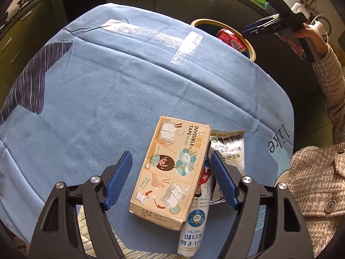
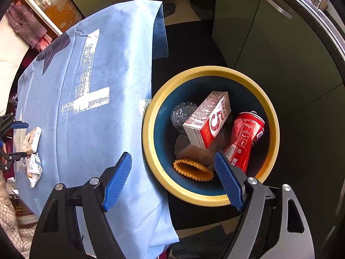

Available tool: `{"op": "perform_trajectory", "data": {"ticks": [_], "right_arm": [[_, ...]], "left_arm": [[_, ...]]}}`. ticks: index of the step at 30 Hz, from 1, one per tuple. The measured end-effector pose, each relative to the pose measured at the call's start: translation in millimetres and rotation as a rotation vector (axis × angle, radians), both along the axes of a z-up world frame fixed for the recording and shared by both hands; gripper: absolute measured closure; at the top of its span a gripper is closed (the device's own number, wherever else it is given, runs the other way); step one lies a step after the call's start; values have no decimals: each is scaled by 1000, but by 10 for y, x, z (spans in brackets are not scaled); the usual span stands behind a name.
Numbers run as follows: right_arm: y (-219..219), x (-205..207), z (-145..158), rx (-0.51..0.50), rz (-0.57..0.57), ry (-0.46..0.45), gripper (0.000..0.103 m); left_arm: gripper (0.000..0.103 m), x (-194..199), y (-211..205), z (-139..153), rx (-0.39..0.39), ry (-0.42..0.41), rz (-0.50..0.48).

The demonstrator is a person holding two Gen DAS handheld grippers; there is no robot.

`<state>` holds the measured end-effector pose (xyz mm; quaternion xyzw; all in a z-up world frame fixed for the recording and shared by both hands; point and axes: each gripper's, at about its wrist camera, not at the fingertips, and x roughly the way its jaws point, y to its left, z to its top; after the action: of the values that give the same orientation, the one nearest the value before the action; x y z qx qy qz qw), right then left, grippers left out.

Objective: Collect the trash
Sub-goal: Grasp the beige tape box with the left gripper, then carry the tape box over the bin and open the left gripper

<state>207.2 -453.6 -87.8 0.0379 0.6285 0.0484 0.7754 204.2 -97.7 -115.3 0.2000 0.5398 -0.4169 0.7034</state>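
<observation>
In the left wrist view my left gripper [image 1: 171,170] is open, its blue fingers on either side of a beige invisible-tape box [image 1: 170,170] lying on the blue tablecloth [image 1: 107,86]. White snack wrappers [image 1: 228,149] lie under and beside the box. In the right wrist view my right gripper [image 2: 172,172] is open and empty, above the near rim of a yellow-rimmed bin [image 2: 212,70]. The bin holds a red-white carton [image 2: 207,120], a red can [image 2: 245,138], a clear cup and a yellow item. The box [image 2: 32,140] and wrappers [image 2: 34,168] show far left.
The bin [image 1: 250,47] stands on the floor beyond the table's far right edge. Dark kitchen cabinets [image 2: 280,43] surround the table. The person's sleeve and coat [image 1: 319,172] are at the right. My right gripper [image 1: 278,23] shows in the left wrist view above the bin.
</observation>
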Motion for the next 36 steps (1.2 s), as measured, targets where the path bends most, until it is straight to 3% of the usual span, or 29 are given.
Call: {"op": "perform_trajectory", "data": {"ticks": [3,21,28,36], "right_arm": [[-24,-26,-1,-2,-5,3,23],[76,-61,-121,8,19,27,22],[52,-69,-117,12,15,23,22],[62,-103,-93,27,21,10,22]], "left_arm": [[41,-8,-44,-56,9,21,-33],[44,90,-71,-155,-1,53,-75],[46,124,-47,-137,35,-39,-36],[46,252,26,196,7,-120,30]]}}
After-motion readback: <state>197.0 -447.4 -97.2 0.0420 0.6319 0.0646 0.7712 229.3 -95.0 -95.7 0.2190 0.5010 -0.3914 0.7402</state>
